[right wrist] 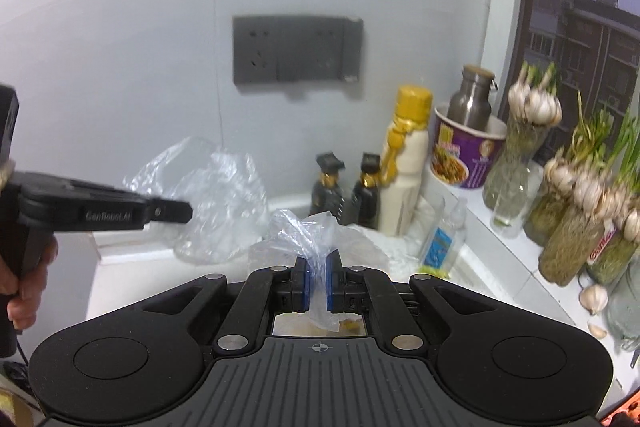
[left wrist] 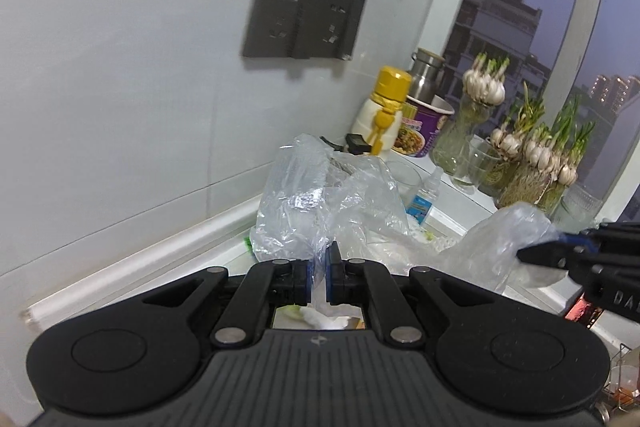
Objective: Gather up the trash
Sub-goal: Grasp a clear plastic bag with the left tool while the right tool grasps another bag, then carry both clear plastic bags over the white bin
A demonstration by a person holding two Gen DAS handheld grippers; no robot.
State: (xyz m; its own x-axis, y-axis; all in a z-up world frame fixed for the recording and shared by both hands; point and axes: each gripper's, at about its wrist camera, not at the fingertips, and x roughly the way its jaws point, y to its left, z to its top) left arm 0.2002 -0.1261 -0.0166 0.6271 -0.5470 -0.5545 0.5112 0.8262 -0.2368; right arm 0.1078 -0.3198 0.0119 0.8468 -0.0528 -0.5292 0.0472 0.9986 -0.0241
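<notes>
I have the left tool (left wrist: 319, 273) and the right tool (right wrist: 317, 281) each clamped on an opposite edge of the crumpled clear plastic bag (left wrist: 320, 203), which hangs above the white desk (left wrist: 224, 251), so its mouth spreads for trash.

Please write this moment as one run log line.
left gripper: shut on clear plastic bag | right gripper: shut on same bag | bag: raised between both | counter: cluttered

Dim indoor light, dusk outside, fisheye-curved edges, slight blur.
</notes>
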